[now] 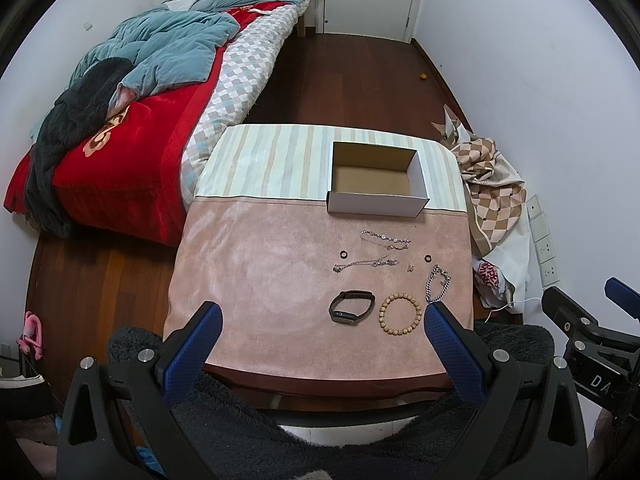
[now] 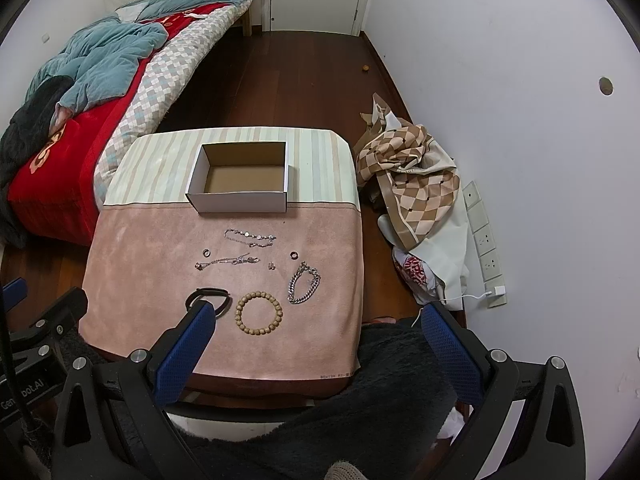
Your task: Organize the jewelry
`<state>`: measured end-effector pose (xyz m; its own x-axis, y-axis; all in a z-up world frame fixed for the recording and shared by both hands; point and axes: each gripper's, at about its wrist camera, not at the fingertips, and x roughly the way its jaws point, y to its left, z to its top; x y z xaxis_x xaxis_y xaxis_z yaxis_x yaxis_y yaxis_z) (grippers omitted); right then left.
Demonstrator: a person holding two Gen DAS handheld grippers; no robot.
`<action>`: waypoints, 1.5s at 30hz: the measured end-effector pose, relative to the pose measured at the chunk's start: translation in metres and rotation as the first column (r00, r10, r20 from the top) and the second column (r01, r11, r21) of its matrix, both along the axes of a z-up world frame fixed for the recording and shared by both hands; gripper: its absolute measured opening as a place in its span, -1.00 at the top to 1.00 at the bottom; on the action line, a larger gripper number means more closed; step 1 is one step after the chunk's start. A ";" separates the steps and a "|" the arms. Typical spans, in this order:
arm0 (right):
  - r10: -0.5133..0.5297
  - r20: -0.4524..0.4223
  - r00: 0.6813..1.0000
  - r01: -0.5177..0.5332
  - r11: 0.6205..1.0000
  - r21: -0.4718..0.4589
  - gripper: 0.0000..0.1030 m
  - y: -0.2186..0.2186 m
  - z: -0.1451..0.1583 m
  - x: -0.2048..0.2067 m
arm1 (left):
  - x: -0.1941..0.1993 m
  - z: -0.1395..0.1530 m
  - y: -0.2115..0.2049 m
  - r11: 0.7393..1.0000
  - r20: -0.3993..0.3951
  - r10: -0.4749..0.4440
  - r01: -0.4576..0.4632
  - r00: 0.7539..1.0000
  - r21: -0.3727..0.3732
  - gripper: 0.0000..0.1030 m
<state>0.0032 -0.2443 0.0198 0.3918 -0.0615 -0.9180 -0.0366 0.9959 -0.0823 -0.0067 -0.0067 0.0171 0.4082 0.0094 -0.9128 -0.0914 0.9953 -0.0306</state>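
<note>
An empty white cardboard box (image 1: 376,200) (image 2: 240,200) stands at the back of a small table covered in pink and striped cloth (image 1: 260,272) (image 2: 152,272). In front of it lie jewelry pieces: a black fitness band (image 1: 352,307) (image 2: 219,300), a wooden bead bracelet (image 1: 401,314) (image 2: 259,313), a silver chain bracelet (image 1: 438,284) (image 2: 304,283), two thin silver chains (image 1: 385,239) (image 2: 250,237), two small rings (image 1: 343,255) (image 2: 294,255) and tiny earrings (image 2: 272,266). My left gripper (image 1: 320,320) and right gripper (image 2: 316,320) are both open and empty, held above the table's near edge.
A bed with red, teal and checked bedding (image 1: 132,120) stands to the left. A pile of checked fabric (image 2: 408,184) lies on the wooden floor right of the table, by wall sockets (image 2: 486,236). A dark fleece garment (image 1: 320,440) fills the foreground.
</note>
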 end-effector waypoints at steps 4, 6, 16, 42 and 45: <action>-0.001 0.003 1.000 0.001 1.000 0.000 -1.00 0.000 0.001 0.000 | -0.001 0.000 0.000 1.000 0.005 -0.001 0.001 1.000 -0.002 -1.00; -0.001 0.003 1.000 0.001 1.000 0.000 -1.00 -0.001 0.002 0.000 | -0.001 0.000 0.000 1.000 0.005 -0.001 0.001 1.000 -0.003 -1.00; -0.030 0.000 1.000 0.030 0.999 0.027 -1.00 -0.003 -0.026 0.011 | 0.016 -0.016 0.011 0.998 0.057 0.053 -0.056 0.997 0.034 -1.00; -0.030 -0.355 0.934 0.060 0.995 0.074 -0.28 0.019 -0.304 0.048 | 0.078 -0.254 0.022 0.997 -0.339 0.031 -0.004 0.940 0.077 -0.84; -0.026 -0.354 0.935 0.056 0.996 0.073 -0.26 0.021 -0.306 0.047 | 0.077 -0.267 0.027 0.999 -0.369 0.028 -0.017 0.929 0.034 -0.83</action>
